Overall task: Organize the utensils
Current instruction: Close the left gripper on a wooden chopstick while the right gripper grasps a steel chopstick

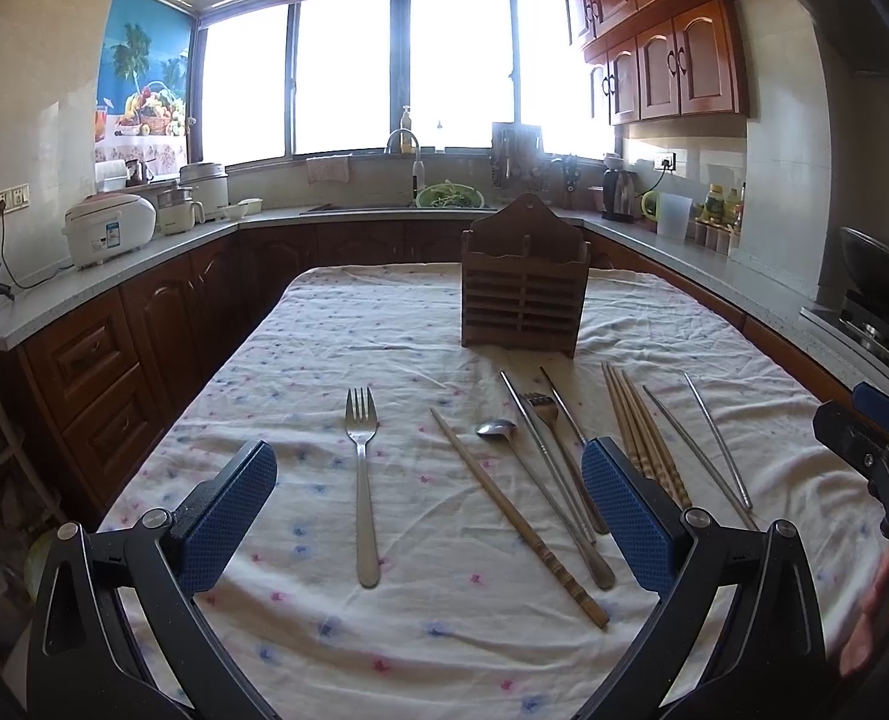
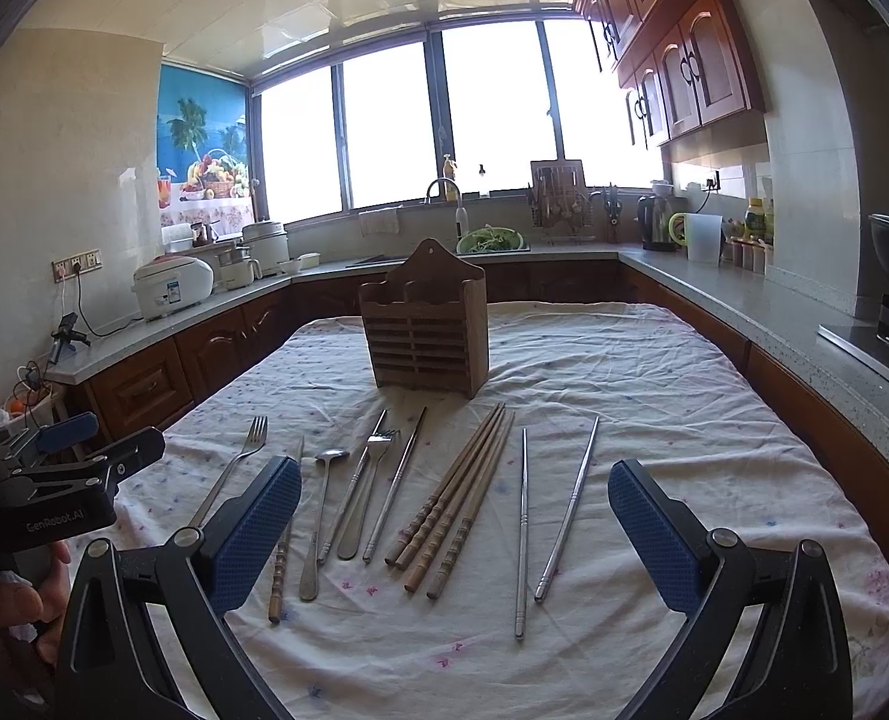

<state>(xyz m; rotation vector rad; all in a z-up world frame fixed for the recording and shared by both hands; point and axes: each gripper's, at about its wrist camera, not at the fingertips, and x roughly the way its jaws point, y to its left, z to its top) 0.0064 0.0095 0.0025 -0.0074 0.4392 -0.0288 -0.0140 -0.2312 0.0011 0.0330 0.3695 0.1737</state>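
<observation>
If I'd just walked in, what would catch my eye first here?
Probably the wooden utensil holder standing upright at the middle of the cloth-covered table, empty as far as one can see. In front of it lies a row of loose cutlery, with a bundle of wooden chopsticks at its center. Behind everything, bright windows glare.

your right gripper (image 2: 453,531) hangs wide open above four wooden chopsticks (image 2: 453,495); the wooden holder (image 2: 426,330) stands upright beyond.
</observation>
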